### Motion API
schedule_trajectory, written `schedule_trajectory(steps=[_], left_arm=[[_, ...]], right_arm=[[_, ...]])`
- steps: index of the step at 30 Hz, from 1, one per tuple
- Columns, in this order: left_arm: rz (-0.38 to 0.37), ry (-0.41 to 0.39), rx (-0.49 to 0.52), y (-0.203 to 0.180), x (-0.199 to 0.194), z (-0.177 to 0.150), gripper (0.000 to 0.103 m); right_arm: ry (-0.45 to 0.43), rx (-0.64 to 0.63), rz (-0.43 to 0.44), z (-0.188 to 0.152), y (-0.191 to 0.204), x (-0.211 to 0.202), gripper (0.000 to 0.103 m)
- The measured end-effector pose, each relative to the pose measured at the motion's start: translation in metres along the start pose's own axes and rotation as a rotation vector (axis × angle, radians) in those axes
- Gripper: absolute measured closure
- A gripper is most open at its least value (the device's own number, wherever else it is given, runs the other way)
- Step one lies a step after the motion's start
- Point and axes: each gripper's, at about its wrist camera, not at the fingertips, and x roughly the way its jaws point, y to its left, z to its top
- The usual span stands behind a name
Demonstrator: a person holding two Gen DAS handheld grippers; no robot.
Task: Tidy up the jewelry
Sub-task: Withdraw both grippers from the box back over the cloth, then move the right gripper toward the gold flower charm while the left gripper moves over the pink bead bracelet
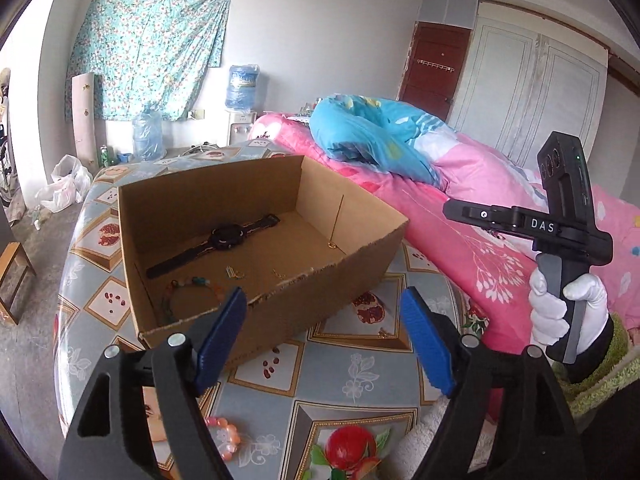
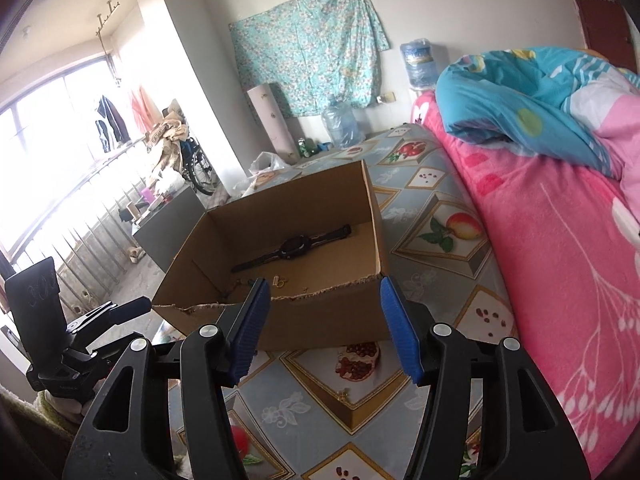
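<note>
A cardboard box [image 1: 256,256] is set on the bed's fruit-patterned cover [image 1: 360,380], and jewelry has been gathered inside it: a black watch [image 1: 224,240] lies across the floor, with a beaded bracelet [image 1: 192,288] and small gold pieces [image 1: 236,274] near the torn front wall. A pink beaded bracelet [image 1: 224,436] is seen outside the box, on the cover close under the left hand-held gripper [image 1: 324,340], and a small gold item [image 2: 343,394] lies in front of the box. Both the left and the right hand-held gripper [image 2: 322,328] are held wide open with nothing between the pads. The collecting step is judged partly done; next, a descent onto a remaining loose piece and a gentle closing would be called for
</note>
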Motion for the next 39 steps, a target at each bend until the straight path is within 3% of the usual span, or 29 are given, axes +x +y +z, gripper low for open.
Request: schedule_trajectory(steps=[4,9,12,18,28,39], left_arm=[[0.008,0.06,-0.005,-0.008,0.011,-0.023,0.024],[0.157,0.187,0.158,-0.034,0.053,-0.057,0.023],[0.16,0.251,0.191,-0.043,0.075,-0.075,0.023],[0.175,0.289,0.169,-0.04,0.092,-0.083,0.023],[0.211,0.319,0.17,-0.038,0.103,-0.086,0.023],[0.201,0.342,0.158,-0.035,0.109,-0.087,0.023]], right_arm=[[0.048,0.022,-0.004,-0.025,-0.002,0.002,0.048],[0.157,0.043,0.014,-0.055,0.001,0.027,0.055],[0.213,0.024,-0.013,-0.067,0.006,0.045,0.063],[0.283,-0.042,-0.058,-0.08,0.018,0.071,0.07],[0.316,-0.098,-0.123,-0.09,0.02,0.087,0.082],[0.353,-0.004,-0.062,-0.092,0.005,0.092,0.086]])
